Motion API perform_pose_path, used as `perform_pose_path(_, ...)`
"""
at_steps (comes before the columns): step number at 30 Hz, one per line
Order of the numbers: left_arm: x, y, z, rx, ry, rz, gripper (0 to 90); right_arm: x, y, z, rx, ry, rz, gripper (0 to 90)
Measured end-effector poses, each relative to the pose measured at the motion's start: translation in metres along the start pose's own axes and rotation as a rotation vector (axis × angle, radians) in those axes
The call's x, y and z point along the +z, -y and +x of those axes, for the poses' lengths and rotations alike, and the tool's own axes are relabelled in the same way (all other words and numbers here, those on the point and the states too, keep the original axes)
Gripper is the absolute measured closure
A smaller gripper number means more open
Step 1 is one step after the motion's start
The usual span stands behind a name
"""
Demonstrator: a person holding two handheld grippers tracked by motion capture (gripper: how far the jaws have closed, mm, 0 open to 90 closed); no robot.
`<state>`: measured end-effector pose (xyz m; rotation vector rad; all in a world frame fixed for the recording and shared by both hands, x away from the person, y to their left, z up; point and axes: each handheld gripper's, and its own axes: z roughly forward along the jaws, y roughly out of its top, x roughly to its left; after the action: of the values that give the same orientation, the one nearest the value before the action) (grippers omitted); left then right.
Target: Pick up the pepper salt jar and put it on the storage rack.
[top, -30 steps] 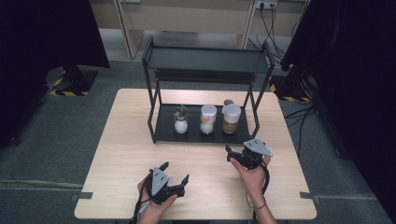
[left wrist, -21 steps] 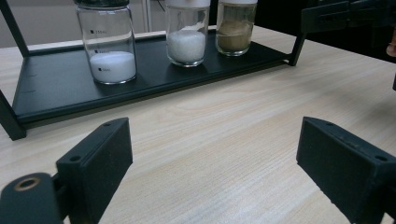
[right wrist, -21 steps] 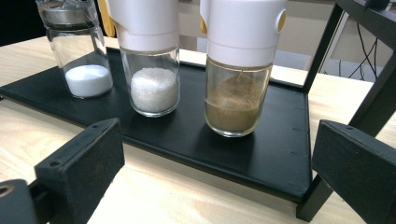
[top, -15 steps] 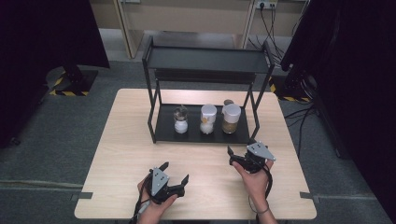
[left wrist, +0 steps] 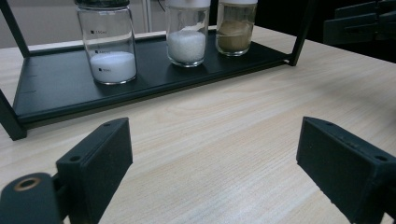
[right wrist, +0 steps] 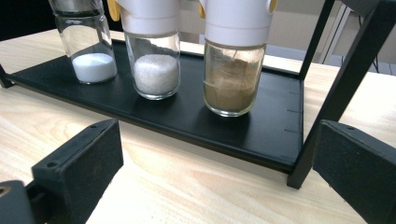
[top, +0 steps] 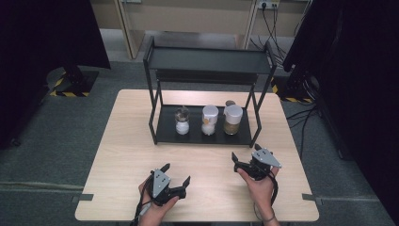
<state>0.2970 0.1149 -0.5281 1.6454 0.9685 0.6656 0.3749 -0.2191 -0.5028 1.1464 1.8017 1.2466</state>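
A: Left gripper (top: 175,175), status?
B: Low over the table (top: 127,155), held in the left hand (top: 153,209). Jaws spread wide, nothing between them.

A: Ahead of it?
B: Bare wood first, then the black rack (top: 165,129). In the left gripper view the jar with dark cap (left wrist: 107,41) stands ahead and left of the jaws, white powder in its bottom. The middle jar (left wrist: 187,31), white grains, is straight ahead. The jar of brown powder (left wrist: 236,27) is ahead and slightly right. All three stand upright on the rack's lower shelf, well apart from this gripper.

A: Right gripper (top: 241,159)?
B: Held in the right hand (top: 259,186), jaws apart, empty. It sits near the rack's front edge. In the right gripper view the brown jar is ahead between the jaws, the white-grain jar left of it, the dark-capped one farthest left. A rack post (right wrist: 327,116) stands just beside the right-hand jaw; touching or not, cannot tell.
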Motion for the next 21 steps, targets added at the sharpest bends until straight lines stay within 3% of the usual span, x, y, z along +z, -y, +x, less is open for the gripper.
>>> perform_pose_path(21,0.0,0.0,0.0,-0.002,-0.001,-0.001,10.1,-0.018,0.009,-0.007,0.005,0.004,0.003,2.0)
